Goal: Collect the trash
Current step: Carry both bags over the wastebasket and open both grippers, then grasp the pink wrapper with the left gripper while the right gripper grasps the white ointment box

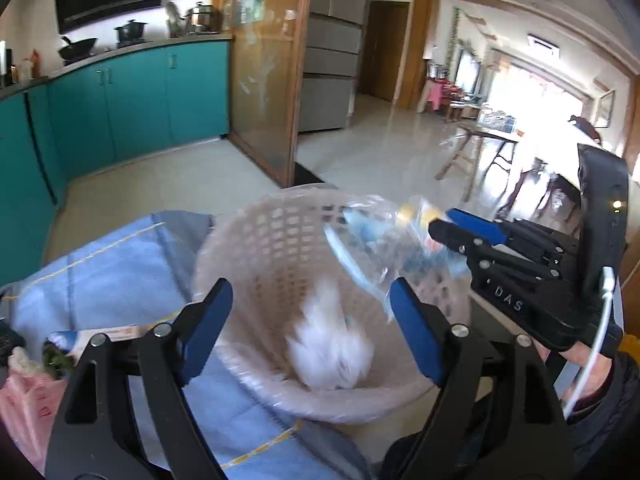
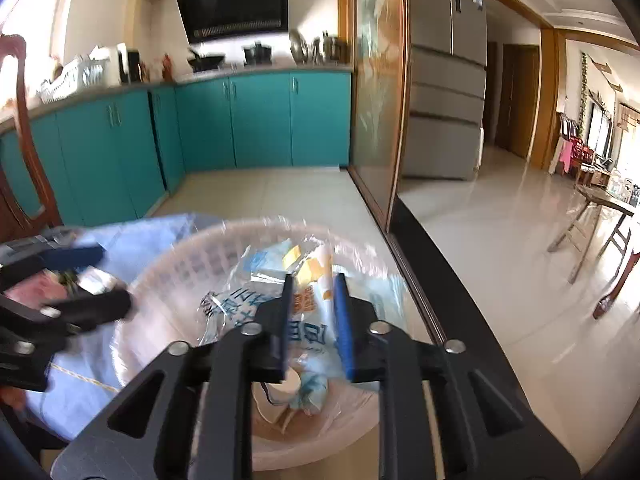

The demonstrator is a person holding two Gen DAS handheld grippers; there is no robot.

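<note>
A blue cloth with thin yellow lines is covering the table, reaching out to its far left corner, and a pale pink lattice basket lined with clear film is standing at the cloth's right edge, just beside the dark strip of the table's bare right side. The basket is sitting below both grippers. The left gripper is hanging over the basket's near rim with its blue pads spread wide and nothing between them; beneath it a crumpled white tissue is showing, blurred, inside the basket near the bottom. The right gripper is pointing down into the basket from the right, its jaws standing partly apart. A clear printed plastic wrapper, with blue lettering and yellow patches, is lying across the basket's mouth and running between those pads; whether the pads are pressing on it or clear of it I cannot tell. Lower in the basket a small white paper cup is lying beside more pale crumpled scraps. At the cloth's near left corner a pink plastic bag is resting next to some green leafy bits, well apart from the basket
</note>
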